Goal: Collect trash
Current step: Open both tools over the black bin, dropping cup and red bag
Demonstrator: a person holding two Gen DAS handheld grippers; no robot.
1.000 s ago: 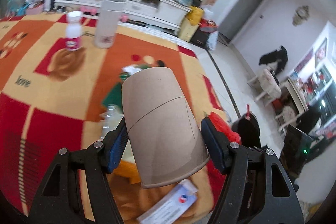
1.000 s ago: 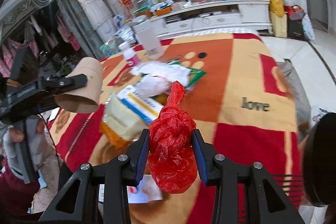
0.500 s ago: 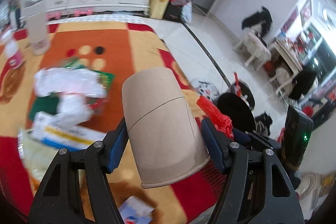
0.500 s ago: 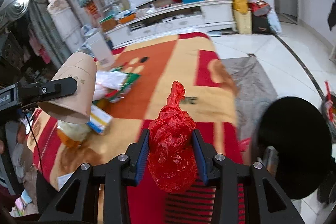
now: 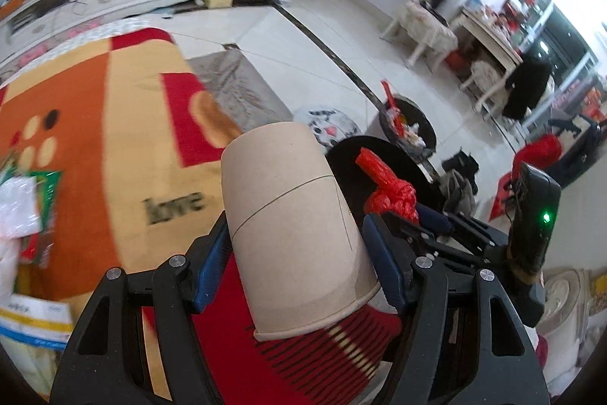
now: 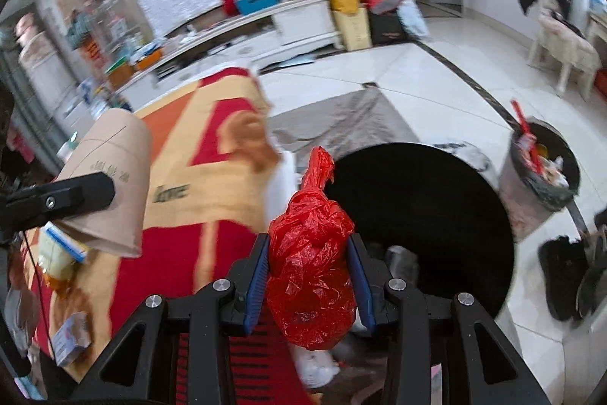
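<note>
Both views have swung away from the cluttered middle of the bench (image 5: 95, 124), with its orange, red and cream cover, toward its edge and the tiled floor (image 5: 303, 37) beyond. The black bin (image 6: 436, 200) beside the bench, at the frame margin a second ago, now fills the centre-right of the right wrist view, its dark mouth open and lying just behind the carried load. A second, fuller bin (image 6: 538, 177) stands farther out on the floor. The left gripper (image 5: 299, 253) remains clamped on an upturned brown paper cup (image 5: 292, 215), pads pressing its sides. The right gripper (image 6: 309, 272) stays clenched around a knotted red plastic bag (image 6: 311, 264). Neither grip has altered during the swing. Judged from this, both pieces of trash are in transit and nearing the drop point; release over the black bin appears to be the next step, while loose wrappers (image 5: 19, 204) still wait on the bench.
</note>
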